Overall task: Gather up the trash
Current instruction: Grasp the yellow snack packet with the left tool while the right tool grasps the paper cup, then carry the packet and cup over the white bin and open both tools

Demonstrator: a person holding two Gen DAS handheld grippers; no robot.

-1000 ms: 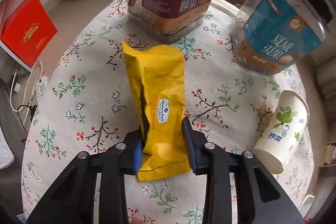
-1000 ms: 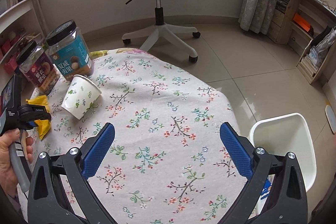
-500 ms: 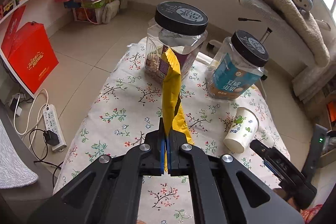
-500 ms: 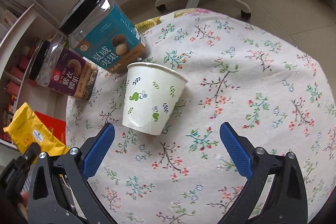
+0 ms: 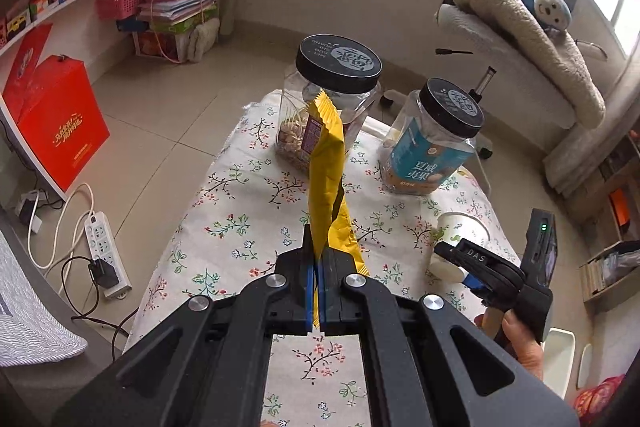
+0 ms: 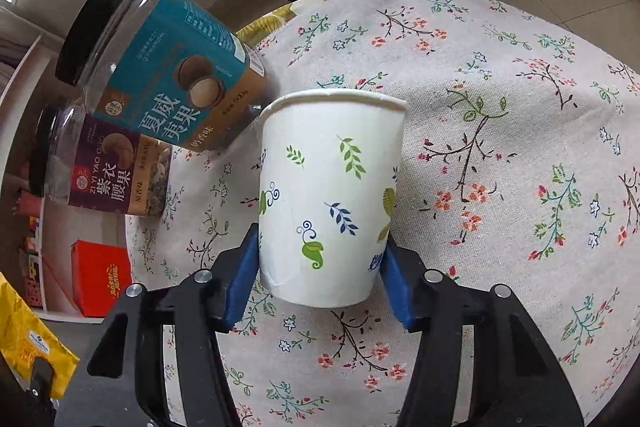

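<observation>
Left wrist view: the left gripper is clamped flat on a yellow wrapper, which stands edge-on up the middle of the frame above the floral cloth. The wrapper is crinkled foil with a serrated top edge; its lower end is hidden between the blue pads, and its print cannot be read from this angle. Behind it a purple-label jar is partly covered; a teal-label jar stands to the right. At lower right the right gripper, held by a hand, covers the base of a paper cup.

Right wrist view: the right gripper has just been closing, and the cup lies between its jaws at centre frame. The cup is white with green and blue leaf prints, on its side on the cloth, rim toward the top of the frame. The left pad meets the cup's wall; the other pad's contact is hard to make out behind the cup's base. The wrapper is cut off at the lower left corner. The teal jar and purple jar sit at upper left.
</observation>
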